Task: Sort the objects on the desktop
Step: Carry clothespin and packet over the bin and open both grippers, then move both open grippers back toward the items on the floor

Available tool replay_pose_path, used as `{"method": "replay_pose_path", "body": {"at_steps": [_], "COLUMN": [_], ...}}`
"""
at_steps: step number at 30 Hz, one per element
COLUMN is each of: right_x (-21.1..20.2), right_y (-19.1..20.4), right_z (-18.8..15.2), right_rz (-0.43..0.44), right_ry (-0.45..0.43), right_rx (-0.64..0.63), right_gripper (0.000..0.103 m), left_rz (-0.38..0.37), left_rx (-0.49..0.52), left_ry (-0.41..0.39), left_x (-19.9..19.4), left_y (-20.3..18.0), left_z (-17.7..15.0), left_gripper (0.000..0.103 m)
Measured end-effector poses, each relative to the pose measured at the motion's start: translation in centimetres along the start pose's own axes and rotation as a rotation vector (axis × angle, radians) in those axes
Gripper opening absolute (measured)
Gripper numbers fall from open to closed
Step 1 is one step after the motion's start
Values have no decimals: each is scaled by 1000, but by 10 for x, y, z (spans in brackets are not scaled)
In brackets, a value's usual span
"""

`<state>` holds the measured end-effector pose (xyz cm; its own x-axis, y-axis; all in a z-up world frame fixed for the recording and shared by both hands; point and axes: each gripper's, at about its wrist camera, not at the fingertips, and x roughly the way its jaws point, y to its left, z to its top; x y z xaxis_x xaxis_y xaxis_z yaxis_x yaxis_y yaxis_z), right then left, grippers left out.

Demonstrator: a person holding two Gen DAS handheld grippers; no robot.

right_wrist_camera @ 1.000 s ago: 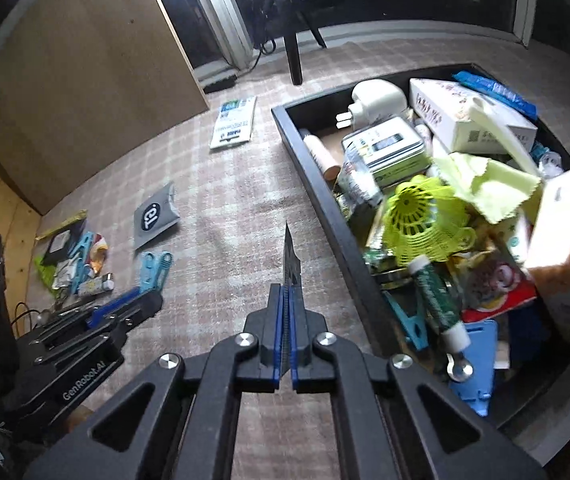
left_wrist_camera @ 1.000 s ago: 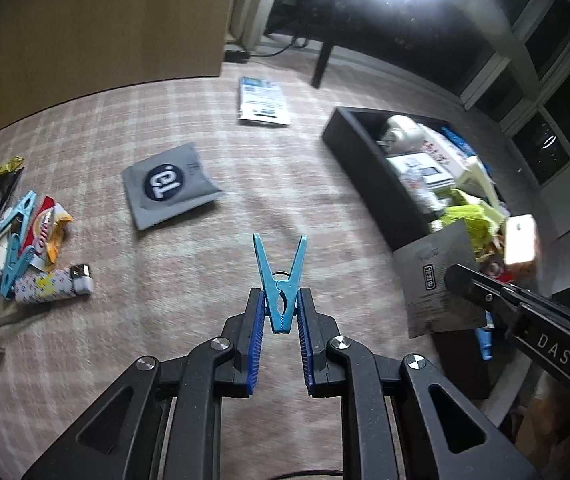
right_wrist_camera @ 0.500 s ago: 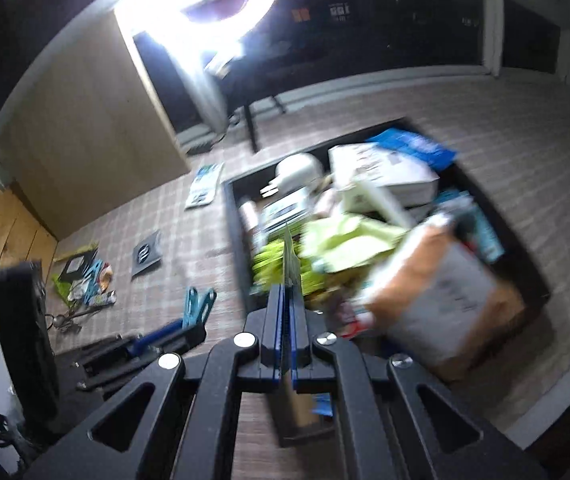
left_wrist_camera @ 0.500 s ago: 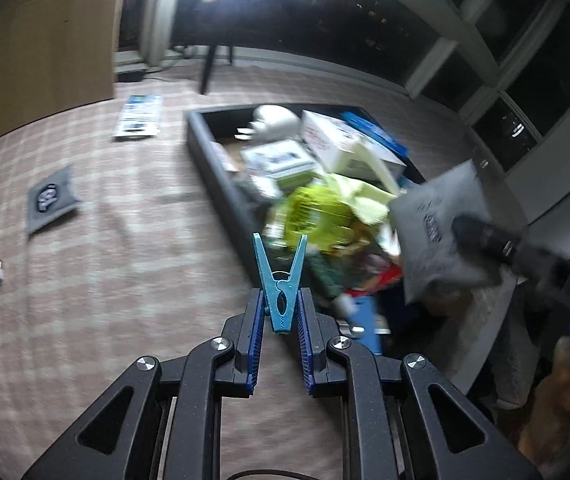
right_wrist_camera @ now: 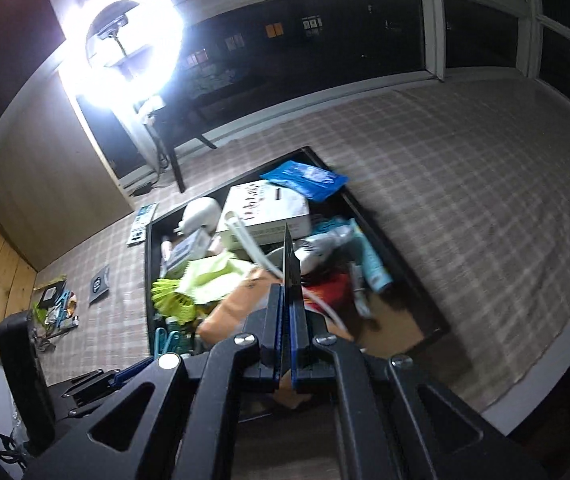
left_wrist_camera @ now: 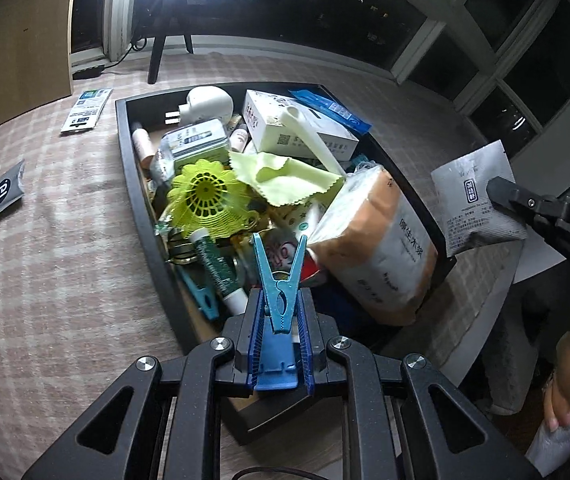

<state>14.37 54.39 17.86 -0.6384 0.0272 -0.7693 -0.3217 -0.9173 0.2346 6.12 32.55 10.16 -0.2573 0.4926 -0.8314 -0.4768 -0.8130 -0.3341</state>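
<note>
My left gripper (left_wrist_camera: 279,316) is shut on a blue clothespin (left_wrist_camera: 279,280) and holds it above the near end of the black tray (left_wrist_camera: 125,128). The tray is crammed with items: a yellow shuttlecock (left_wrist_camera: 205,196), a green cloth (left_wrist_camera: 281,176), a white box (left_wrist_camera: 297,128), an orange-and-white tissue pack (left_wrist_camera: 377,240). My right gripper (right_wrist_camera: 285,308) is shut on a thin grey sachet (left_wrist_camera: 473,200), seen edge-on in the right wrist view (right_wrist_camera: 290,260), above the tray (right_wrist_camera: 405,268). The right gripper also shows in the left wrist view (left_wrist_camera: 525,208), right of the tray.
On the checked tablecloth left of the tray lie a grey sachet (left_wrist_camera: 5,192) and a white-and-green packet (left_wrist_camera: 87,110). A pile of small items (right_wrist_camera: 55,304) sits far left. A ring light (right_wrist_camera: 125,44) stands behind the table. The table edge (right_wrist_camera: 545,340) runs near right.
Both grippers have swung right from the open cloth to over the tray, each still holding its item. The right gripper rose and tilted up.
</note>
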Motion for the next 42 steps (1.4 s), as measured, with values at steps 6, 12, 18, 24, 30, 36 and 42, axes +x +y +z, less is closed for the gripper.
{"method": "replay_pose_path", "body": {"at_steps": [6,12,18,24,30,36,42], "right_x": [8,20,24,25,24,24,29], "right_y": [-12,-10,-10,2,22,52,90], "right_z": [9,14,18,19,17,11,2], "right_rz": [-9,-24,-13,13,36,71,107], "right_ry": [11,42,47,46,45,50,66], "right_rx": [-39,-80,-65,-78,-98,-131,-178], "right_gripper": [4,18,20,20,25,27,27], "left_rz": [20,45,71,106,152,213,249], "left_rx": [-11,-37,-61,-69,-82,-80,-93], "left_ry": [2,-26,-34,-50,-93,-154,-184], "left_x": [9,5,1,-8,-29,-57,-80], "left_y": [-11,-7,5,18,35,49,73], "left_z": [2,6,8,7,7,7,2], "left_gripper": [26,43,41,41,41,41,41]}}
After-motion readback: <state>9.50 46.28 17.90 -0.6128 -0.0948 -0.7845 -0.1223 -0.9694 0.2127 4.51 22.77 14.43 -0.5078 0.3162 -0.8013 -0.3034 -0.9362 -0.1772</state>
